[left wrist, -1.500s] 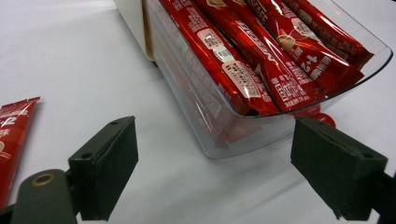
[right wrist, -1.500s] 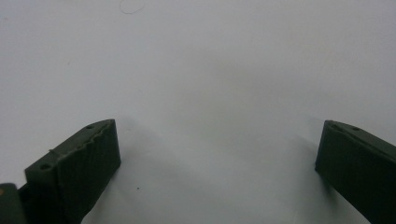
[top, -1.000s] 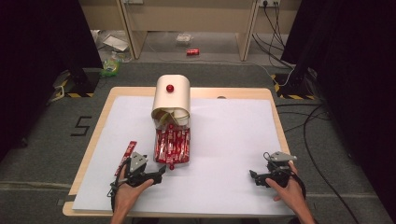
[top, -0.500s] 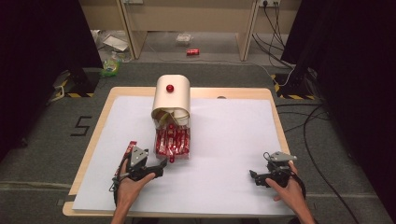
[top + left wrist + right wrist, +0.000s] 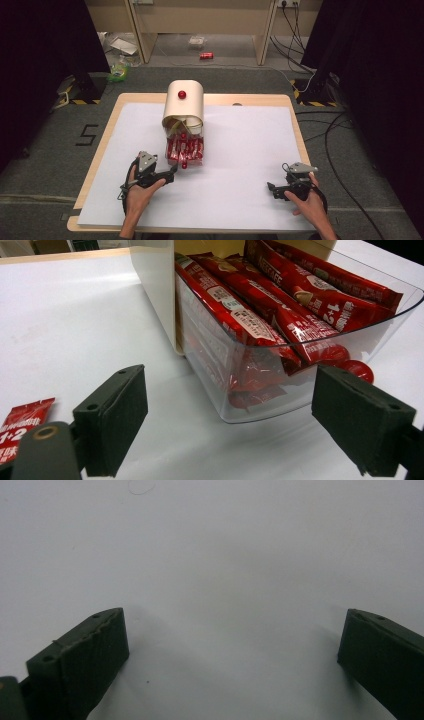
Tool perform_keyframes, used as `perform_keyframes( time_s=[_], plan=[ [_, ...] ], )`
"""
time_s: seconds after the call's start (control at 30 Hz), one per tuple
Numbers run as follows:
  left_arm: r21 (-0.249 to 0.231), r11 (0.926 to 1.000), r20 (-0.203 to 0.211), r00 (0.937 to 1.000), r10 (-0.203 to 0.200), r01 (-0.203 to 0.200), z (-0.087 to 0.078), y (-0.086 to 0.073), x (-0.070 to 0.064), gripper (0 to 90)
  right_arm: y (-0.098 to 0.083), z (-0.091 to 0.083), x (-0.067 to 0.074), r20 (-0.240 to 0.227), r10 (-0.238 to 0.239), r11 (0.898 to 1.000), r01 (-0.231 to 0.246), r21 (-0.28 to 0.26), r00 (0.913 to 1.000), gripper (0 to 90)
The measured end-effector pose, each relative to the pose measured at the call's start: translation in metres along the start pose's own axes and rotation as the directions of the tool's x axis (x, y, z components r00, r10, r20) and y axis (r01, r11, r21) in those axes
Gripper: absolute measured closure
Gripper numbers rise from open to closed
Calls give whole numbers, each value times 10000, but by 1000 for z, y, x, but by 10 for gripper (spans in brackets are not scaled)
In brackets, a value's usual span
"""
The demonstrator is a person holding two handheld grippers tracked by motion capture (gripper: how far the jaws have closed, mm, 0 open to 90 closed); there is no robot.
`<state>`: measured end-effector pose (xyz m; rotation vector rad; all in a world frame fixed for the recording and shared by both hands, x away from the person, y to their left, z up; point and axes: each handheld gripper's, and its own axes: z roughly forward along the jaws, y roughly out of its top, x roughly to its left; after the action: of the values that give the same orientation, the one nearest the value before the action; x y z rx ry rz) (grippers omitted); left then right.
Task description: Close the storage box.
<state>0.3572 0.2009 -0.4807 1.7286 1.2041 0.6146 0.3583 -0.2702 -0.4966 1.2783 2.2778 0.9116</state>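
Note:
A cream dispenser box [image 5: 184, 104] with a red knob lies at the table's back centre. Its clear drawer [image 5: 185, 149] is pulled out towards me and packed with red coffee sachets [image 5: 260, 305]. My left gripper [image 5: 172, 171] is open just in front-left of the drawer; in the left gripper view [image 5: 230, 425] its jaws stand wide on either side of the drawer's rounded front [image 5: 260, 400]. A small red knob [image 5: 361, 371] sits at the drawer's front. One loose sachet [image 5: 22, 427] lies on the sheet by the left jaw. My right gripper [image 5: 270, 188] is open and empty over bare white sheet [image 5: 225, 555].
A white sheet [image 5: 250, 150] covers the wooden tabletop [image 5: 107, 117]. Beyond the table a red can [image 5: 206, 55] and litter lie on the floor. Cables [image 5: 340, 130] run along the right side.
My left gripper has moved forward over the loose sachet towards the drawer's front. The right hand has stayed where it was.

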Motion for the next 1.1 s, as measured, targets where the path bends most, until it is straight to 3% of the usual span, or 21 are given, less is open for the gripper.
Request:
perform_keyframes(
  time_s=[0.4, 1.1],
  plan=[
    [-12, 9999, 71, 9999, -113, 113, 8, 5, 1, 141, 0, 0, 0, -6, 18, 10000, -18, -12, 10000, 4],
    [-47, 9999, 231, 9997, 121, -120, 22, 17, -2, 141, 0, 0, 0, -6, 20, 10000, -20, -3, 10000, 4]
  ],
)
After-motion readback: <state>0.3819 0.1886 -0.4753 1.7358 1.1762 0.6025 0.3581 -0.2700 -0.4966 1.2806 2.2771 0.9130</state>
